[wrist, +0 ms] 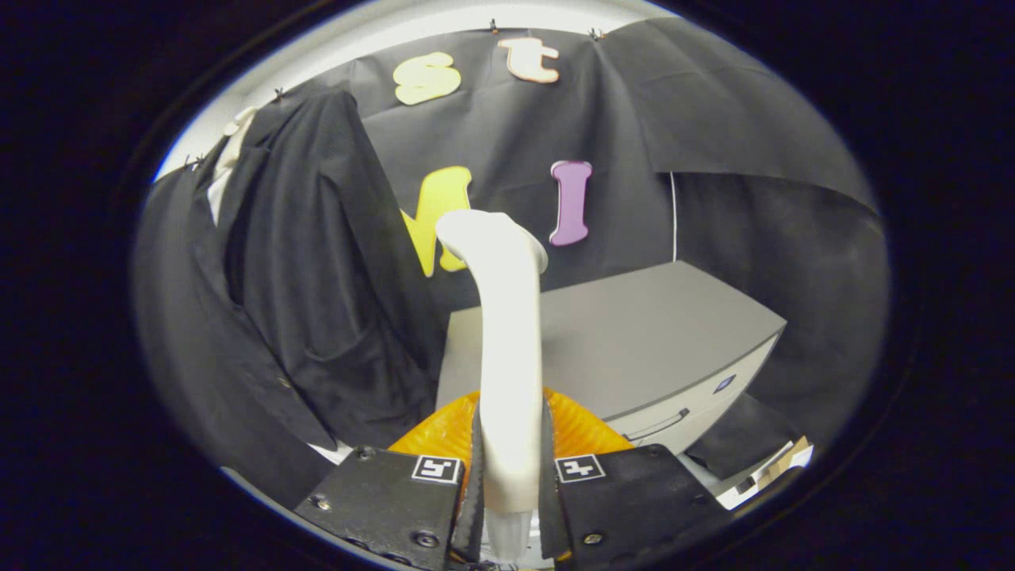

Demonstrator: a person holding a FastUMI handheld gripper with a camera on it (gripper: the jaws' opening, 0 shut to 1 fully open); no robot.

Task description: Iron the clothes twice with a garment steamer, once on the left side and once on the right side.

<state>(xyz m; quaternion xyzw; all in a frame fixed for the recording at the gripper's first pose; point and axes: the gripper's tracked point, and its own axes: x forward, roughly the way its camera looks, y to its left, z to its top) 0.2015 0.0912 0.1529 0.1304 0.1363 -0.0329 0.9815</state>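
Observation:
A white garment steamer (507, 317) stands upright between my fingers, its handle clamped near the bottom and its head curving forward at the top. My gripper (510, 476) is shut on that handle. A dark jacket (317, 270) with a white collar hangs on the booth wall, to the left of the steamer and beyond the fingers. The steamer head is apart from the jacket, off its right edge.
A grey cabinet (634, 341) with a drawer handle stands just behind and to the right of the steamer. An orange ribbed object (432, 432) lies right behind the fingers, at the steamer's base. Black cloth hangs at the back and right.

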